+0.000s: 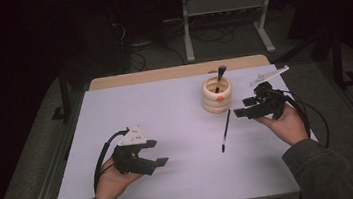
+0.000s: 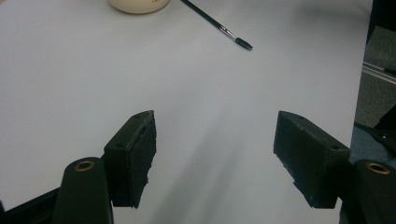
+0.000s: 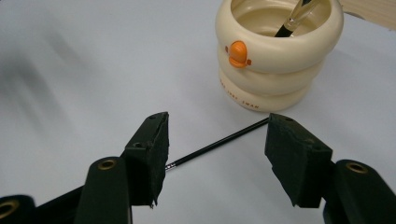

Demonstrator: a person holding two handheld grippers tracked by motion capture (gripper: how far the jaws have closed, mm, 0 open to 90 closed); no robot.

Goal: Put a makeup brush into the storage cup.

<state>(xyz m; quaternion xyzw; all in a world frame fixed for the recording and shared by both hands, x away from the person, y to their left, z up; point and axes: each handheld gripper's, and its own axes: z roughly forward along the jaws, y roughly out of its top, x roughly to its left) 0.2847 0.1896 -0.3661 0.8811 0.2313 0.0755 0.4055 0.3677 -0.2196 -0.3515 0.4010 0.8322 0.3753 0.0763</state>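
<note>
Holder (image 1: 217,95) just beyond brush (image 1: 226,130)

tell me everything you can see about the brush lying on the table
The brush is thin, with a long black handle, a short silvery ferrule and a small dark tip. It lies flat on the white table, apart from the cream holder, its handle end toward the holder and its tip toward the person. In the right gripper view it runs across the gap behind the open jaws of the right gripper, which do not press on it. Nothing else touches it.
</note>
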